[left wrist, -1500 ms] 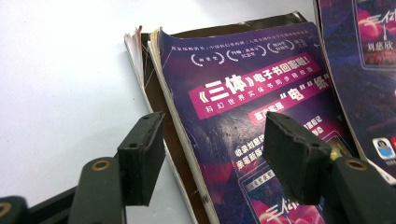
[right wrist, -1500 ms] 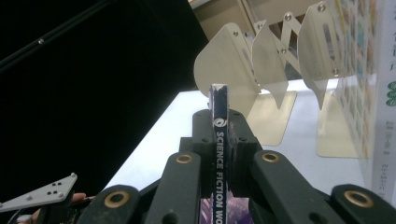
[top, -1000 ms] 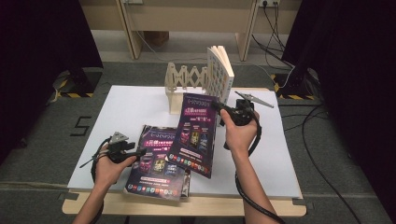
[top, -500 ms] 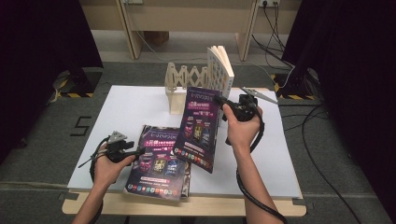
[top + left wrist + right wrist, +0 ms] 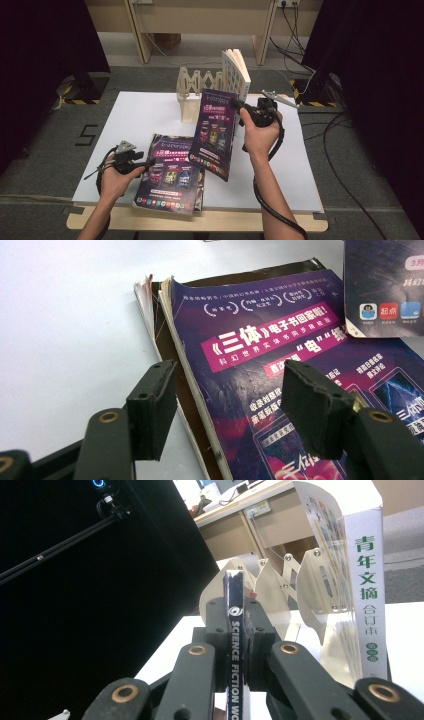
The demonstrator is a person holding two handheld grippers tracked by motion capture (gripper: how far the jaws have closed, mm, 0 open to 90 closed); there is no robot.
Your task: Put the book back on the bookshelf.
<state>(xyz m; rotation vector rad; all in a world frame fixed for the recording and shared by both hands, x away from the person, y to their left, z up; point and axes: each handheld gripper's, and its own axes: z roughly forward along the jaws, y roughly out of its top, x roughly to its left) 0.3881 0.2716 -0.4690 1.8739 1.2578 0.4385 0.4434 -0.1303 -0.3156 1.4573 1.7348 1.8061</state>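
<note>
Purple and glossy, a magazine [image 5: 215, 132] hangs above a white table [image 5: 145, 117], lifted by its upper right edge in the right gripper [image 5: 239, 106], which a person's right hand [image 5: 260, 135] holds over the middle of the tabletop. Seen from the right gripper view, the two black jaws are pressed tight against the magazine's thin spine [image 5: 234, 645], which stands upright between them with white lettering running down it. The magazine tilts in the air, its cover facing the person and its lower corner hanging over a second purple magazine [image 5: 170, 175] that lies flat on a small stack near the front edge of the table. Just behind the raised magazine stands a pale wooden rack [image 5: 197, 95] with zigzag dividers, and a thick white book [image 5: 236, 75] stands upright in its right end, its spine printed in green characters. The left gripper [image 5: 145, 164], held in the person's left hand [image 5: 117, 177], sits low at the left edge of the flat stack. Its jaws are spread apart with nothing between them, one over the bare table and one over the top cover, the stack's worn edge showing in the gap.
</note>
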